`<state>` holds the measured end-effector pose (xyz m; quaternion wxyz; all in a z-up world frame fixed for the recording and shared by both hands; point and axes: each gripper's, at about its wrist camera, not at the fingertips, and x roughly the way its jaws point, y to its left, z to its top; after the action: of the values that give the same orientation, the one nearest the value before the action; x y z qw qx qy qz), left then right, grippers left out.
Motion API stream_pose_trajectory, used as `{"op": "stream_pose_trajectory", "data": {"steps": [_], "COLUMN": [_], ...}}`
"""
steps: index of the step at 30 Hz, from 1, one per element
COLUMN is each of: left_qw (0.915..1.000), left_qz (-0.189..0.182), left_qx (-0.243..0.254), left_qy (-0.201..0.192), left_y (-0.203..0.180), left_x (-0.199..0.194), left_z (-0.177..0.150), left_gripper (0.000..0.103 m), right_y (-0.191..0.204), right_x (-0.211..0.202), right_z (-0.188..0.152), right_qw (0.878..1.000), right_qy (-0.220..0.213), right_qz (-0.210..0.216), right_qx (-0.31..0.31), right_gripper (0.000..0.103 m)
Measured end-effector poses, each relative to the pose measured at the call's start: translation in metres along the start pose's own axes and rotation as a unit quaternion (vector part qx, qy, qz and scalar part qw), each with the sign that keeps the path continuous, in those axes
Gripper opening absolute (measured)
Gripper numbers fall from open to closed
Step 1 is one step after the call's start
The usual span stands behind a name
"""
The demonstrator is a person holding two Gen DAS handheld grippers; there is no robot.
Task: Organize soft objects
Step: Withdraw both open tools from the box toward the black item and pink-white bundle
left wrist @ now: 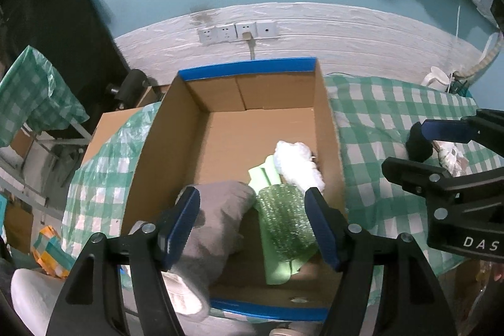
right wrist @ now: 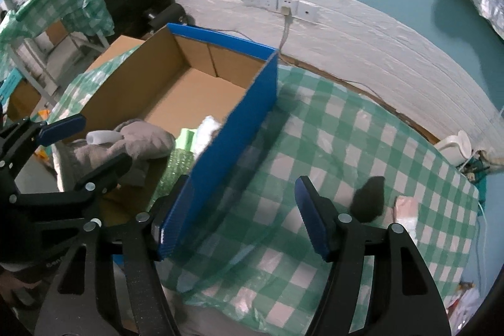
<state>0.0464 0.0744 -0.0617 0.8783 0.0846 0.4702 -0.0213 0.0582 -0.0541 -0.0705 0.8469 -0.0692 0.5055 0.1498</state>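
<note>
An open cardboard box [left wrist: 220,134] with blue outer walls [right wrist: 233,134] stands on the checked table. Inside lie a grey plush toy [left wrist: 217,216], a green bubble-wrap roll [left wrist: 283,219], a light green cloth [left wrist: 264,175] and a white fluffy item [left wrist: 297,162]. My left gripper [left wrist: 255,225] is open over the box's near end; the grey plush lies against its left finger and hangs over the box wall. My right gripper [right wrist: 244,216] is open above the tablecloth beside the box. A small black soft object [right wrist: 368,199] lies on the table just beyond its right finger.
A green-and-white checked plastic cloth [right wrist: 346,140] covers the table. A pale pink-white item [right wrist: 406,210] lies by the black object. A white kettle [right wrist: 456,147] stands at the far right corner. Wall sockets with a plugged cable [left wrist: 247,35] are behind. A second checked table [left wrist: 34,96] stands left.
</note>
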Motion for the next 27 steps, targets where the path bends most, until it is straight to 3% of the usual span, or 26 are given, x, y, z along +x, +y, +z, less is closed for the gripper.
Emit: {"op": "stream_pose_trajectory", "data": {"steps": [27], "left_qw": [0.9969], "left_qz": [-0.025], "left_qx": [0.075], "left_qy": [-0.01], "left_y": [-0.089], "left_x": [-0.017], "left_z": [0.007], "left_gripper": [0.071], "right_y": [-0.082], "right_x": [-0.036], "right_z": [-0.052], "right_qw": [0.996], "right_qy": [-0.017], "right_qz": [-0.051], "right_qx": [0.065], "right_gripper": [0.068]}}
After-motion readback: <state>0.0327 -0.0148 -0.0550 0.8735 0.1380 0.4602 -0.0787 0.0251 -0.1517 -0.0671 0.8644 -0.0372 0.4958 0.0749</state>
